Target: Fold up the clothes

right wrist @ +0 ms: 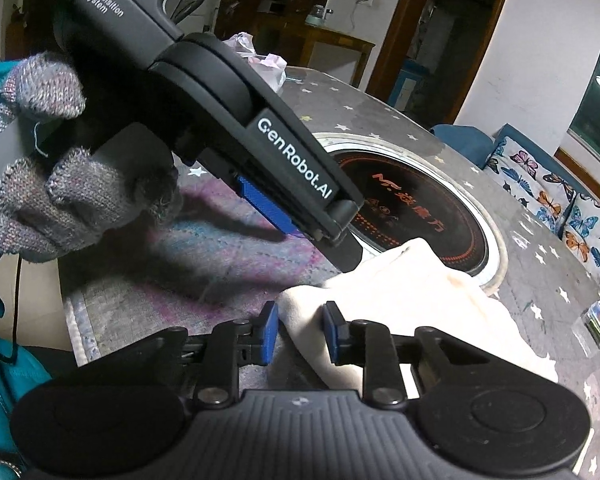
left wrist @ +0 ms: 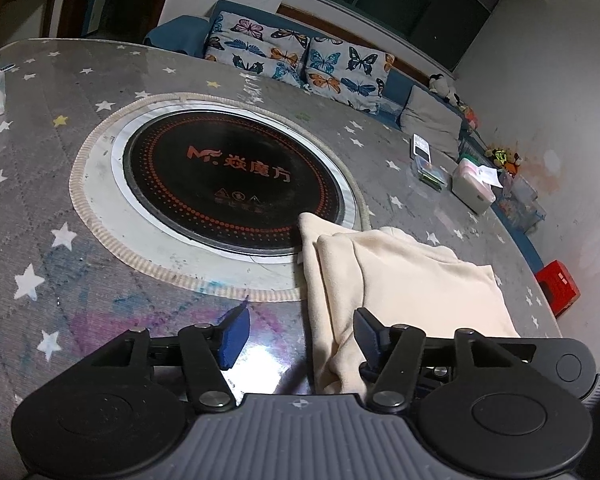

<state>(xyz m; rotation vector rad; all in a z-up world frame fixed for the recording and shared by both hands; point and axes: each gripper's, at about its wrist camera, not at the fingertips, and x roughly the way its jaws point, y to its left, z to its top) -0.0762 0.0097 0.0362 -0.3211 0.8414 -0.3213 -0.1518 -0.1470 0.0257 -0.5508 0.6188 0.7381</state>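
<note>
Left claw (left wrist: 300, 332) stands apart, gripping nothing, at the near left edge of the folded cream garment (left wrist: 404, 280). Right claw (right wrist: 300, 330) is clamped on a garment fold. Garment lies on the star-patterned surface (left wrist: 60, 208), overlapping the round cooktop (left wrist: 232, 176).

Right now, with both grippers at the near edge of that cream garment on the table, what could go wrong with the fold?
1. The left gripper is open, so that side of the cream garment may lag and fold crooked.
2. The right gripper has only a small bunched corner between its fingers; it could slip out.
3. The garment's far corner overlaps the induction cooktop; dragging could catch its rim.
</note>
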